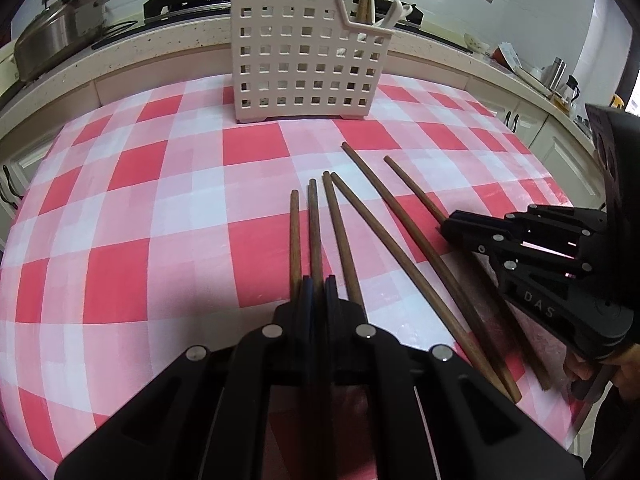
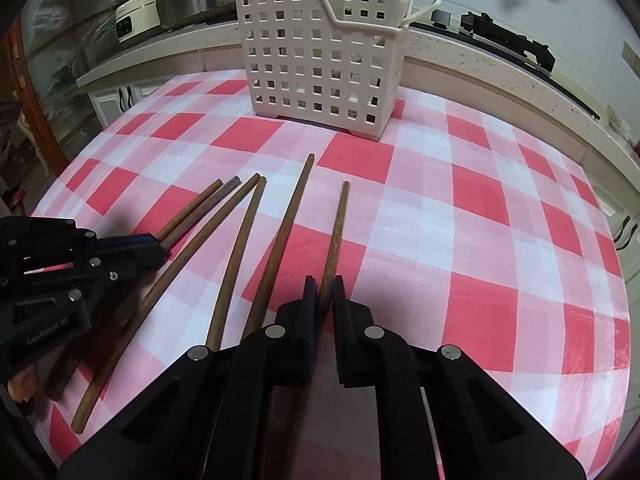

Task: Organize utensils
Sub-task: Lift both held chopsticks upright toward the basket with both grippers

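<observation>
Several brown wooden chopsticks lie on the red-and-white checked cloth [image 1: 120, 220]. My left gripper [image 1: 319, 286] is shut on one chopstick [image 1: 314, 232], with another chopstick [image 1: 295, 240] right beside its left finger. It shows at the left of the right wrist view [image 2: 154, 246]. My right gripper [image 2: 322, 286] is shut on the rightmost chopstick [image 2: 338, 232]; it shows at the right of the left wrist view [image 1: 446, 226]. A white perforated utensil holder [image 1: 304, 52] stands upright at the far side of the table, also in the right wrist view [image 2: 320, 60], holding a chopstick and white spoons.
Three loose chopsticks [image 2: 228, 276] lie between the two grippers. Behind the table runs a speckled counter [image 1: 160, 48] with a steel pot [image 1: 48, 40], a stove and a pan. White cabinets [image 1: 560, 152] stand to the right.
</observation>
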A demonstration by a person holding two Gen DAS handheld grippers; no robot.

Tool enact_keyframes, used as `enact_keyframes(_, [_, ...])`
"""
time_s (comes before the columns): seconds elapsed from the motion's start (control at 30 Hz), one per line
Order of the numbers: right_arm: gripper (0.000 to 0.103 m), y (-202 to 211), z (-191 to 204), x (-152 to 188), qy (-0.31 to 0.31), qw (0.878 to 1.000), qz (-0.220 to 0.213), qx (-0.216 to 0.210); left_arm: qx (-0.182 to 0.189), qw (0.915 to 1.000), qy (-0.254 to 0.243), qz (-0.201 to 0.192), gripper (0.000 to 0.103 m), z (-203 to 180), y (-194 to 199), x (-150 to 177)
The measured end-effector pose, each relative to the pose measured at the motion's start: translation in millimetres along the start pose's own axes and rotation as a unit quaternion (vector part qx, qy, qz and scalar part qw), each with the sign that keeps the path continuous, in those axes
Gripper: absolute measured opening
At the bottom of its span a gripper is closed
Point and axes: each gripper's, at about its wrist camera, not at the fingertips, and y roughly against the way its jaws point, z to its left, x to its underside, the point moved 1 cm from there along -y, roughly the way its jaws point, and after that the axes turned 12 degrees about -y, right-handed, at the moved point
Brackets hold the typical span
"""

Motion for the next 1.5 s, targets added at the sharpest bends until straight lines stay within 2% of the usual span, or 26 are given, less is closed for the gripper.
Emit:
enact_keyframes(0.53, [0.008, 40.4, -13.2, -5.1, -0.035, 0.999, -0.039, -0.015, -0.004, 0.9993, 0.007, -0.035, 0.006, 0.6, 37.0, -4.0])
enact_keyframes(0.7, [0.008, 64.9, -14.7, -9.2, -0.039, 0.997, -0.062, -0.019, -0.007, 0.9983, 0.013, -0.056, 0.006, 6.1, 57.5, -4.7])
enact_keyframes(1.1, [0.008, 116.4, -13.5, -14.0, -0.044, 0.992, -0.111, -0.029, -0.043, 0.9916, 0.027, -0.119, 0.006, 19.9, 125.5, -6.8])
enact_keyframes(1.5, [0.008, 142.8, -11.9, -10.5, -0.044, 0.989, -0.135, -0.028, -0.05, 0.9871, 0.025, -0.15, 0.006, 11.1, 162.0, -6.0])
